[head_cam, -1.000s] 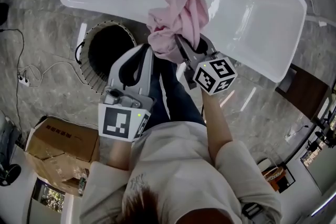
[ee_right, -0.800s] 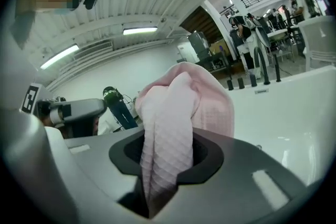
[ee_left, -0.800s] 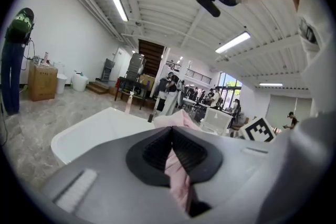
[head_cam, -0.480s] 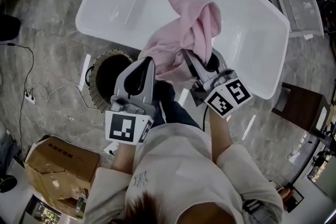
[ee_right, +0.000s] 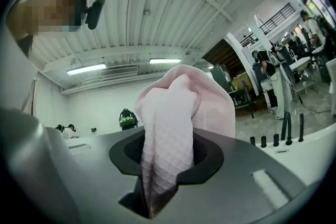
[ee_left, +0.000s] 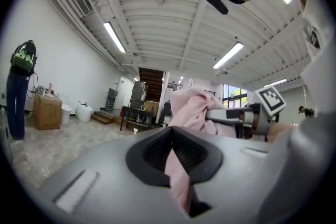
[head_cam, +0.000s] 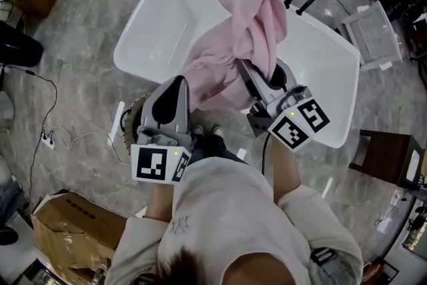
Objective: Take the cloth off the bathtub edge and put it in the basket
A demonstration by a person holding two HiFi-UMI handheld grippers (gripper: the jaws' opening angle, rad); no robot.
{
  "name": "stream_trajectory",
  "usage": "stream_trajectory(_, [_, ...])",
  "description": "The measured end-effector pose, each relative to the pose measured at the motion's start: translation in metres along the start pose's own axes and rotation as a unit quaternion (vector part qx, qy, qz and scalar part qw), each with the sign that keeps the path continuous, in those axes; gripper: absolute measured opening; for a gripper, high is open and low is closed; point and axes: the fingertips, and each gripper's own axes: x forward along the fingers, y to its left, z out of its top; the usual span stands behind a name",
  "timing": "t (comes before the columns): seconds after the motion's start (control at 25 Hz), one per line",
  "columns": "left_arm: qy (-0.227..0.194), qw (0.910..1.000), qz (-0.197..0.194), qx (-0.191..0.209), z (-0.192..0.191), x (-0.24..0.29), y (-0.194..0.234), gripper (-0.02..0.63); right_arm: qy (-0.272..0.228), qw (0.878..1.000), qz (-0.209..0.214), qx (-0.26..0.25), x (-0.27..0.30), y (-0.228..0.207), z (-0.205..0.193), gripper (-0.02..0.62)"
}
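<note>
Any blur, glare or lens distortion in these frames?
Head view: wide-angle bend, mild sheen on the bathtub, no harsh glare. Left gripper view: fisheye, dark corners, left tongs soft-focus. Right gripper view: same fisheye; pink cloth weave sharp.

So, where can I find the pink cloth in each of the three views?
Head view: the pink cloth is at upper centre, held up over the white bathtub.
Left gripper view: centre, with a strip pinched in the jaws and the bulk behind it.
Right gripper view: centre, rising out of the jaws.
Shared landmark: the right claw, clamped on the cloth in every view; the left gripper view shows it right of centre.
</note>
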Motion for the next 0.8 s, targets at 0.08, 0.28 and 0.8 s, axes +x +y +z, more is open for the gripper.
stream_trajectory(0.08, [-0.011,0.9999,0.010,0.003,0.013,0.004,-0.002,0.048,-0.014,1.000,0.007,-0.009,-0.003,-0.002,0.025,0.117])
stream_trajectory(0.28, [-0.034,0.9991,0.018,0.016,0.044,0.014,-0.015,0.048,-0.040,0.999,0.010,-0.032,-0.012,-0.011,0.072,0.117])
stream_trajectory(0.8, [-0.069,0.9966,0.032,0.030,0.071,0.001,-0.010,0.048,-0.044,0.998,0.008,-0.042,-0.014,-0.003,0.078,0.117])
